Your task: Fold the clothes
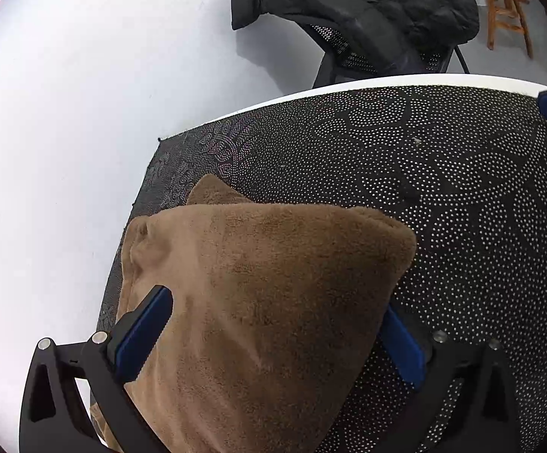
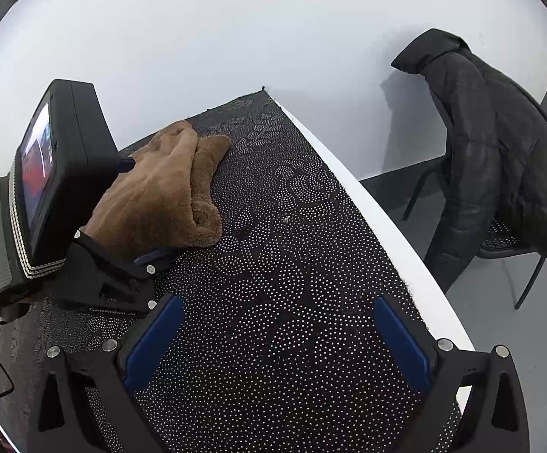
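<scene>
My left gripper point(image 1: 273, 339) fills the bottom of its own frame with its fingers spread wide, and the brown fleece garment point(image 1: 258, 294) is bunched between them; both blue pads show at the garment's flanks, but I can't tell whether they actually press the cloth or merely straddle it. From the right wrist view the same garment point(image 2: 167, 196) sits at centre left, a doubled-over bundle on the black dotted mat point(image 2: 292, 264), near the mat's far corner, with a second layer poking out beneath the top one. My right gripper point(image 2: 277, 343) hangs over bare mat at the lower middle, fingers wide apart and holding nothing.

I judge the garment already carries at least one fold. This fits either a fold being laid down and let go, or a fresh grab for another fold; I can't settle which. Whichever it is, I'd want the fleece edges kept aligned, since thick pile like this slips and springs open.
</scene>
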The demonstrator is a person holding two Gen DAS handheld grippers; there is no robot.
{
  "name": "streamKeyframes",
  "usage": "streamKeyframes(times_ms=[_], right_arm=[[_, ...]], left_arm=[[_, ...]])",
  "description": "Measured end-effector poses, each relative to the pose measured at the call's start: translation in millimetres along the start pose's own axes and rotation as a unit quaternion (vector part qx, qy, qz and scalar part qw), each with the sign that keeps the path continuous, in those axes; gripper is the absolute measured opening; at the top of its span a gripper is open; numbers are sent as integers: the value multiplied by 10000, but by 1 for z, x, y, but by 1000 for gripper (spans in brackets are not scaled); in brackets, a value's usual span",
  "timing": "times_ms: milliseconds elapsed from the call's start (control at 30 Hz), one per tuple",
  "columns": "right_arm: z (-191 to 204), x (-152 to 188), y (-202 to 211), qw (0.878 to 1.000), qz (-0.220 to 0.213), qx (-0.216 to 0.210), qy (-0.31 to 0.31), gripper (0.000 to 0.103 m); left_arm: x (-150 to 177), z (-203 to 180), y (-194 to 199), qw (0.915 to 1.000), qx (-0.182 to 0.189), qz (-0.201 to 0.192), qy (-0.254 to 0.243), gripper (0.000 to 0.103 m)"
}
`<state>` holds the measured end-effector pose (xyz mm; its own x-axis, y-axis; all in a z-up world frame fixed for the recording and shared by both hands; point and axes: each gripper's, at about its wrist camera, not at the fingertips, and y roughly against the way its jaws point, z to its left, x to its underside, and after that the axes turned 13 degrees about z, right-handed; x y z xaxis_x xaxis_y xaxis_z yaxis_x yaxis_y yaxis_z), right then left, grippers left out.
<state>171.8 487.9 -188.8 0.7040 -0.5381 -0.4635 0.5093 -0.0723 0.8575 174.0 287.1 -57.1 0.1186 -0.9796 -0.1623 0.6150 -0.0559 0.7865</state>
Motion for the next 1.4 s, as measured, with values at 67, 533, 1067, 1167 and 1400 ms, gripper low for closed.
streamKeyframes(times_ms=[67,533,1067,1167,1400], right_arm=[[0,0,-1,10000,32,-18,1,102],[1,1,-7,9999,154,-19,0,102],[-10,-10,-6,9982,270,-521,-141,102],[-22,-30,-2,9905,473,-1249,-318,102],[-27,-131,-13,9784,612,-1861,-664,102]], left_arm=[[-1,1,-1,10000,33,30,-39,103],[-6,21,-9,9930,1065,305,418,74],[35,65,-6,9500,2178,-591,2160,45],[45,78,-6,9304,2479,-776,2586,45],[54,83,-11,9160,2675,-973,2829,45]])
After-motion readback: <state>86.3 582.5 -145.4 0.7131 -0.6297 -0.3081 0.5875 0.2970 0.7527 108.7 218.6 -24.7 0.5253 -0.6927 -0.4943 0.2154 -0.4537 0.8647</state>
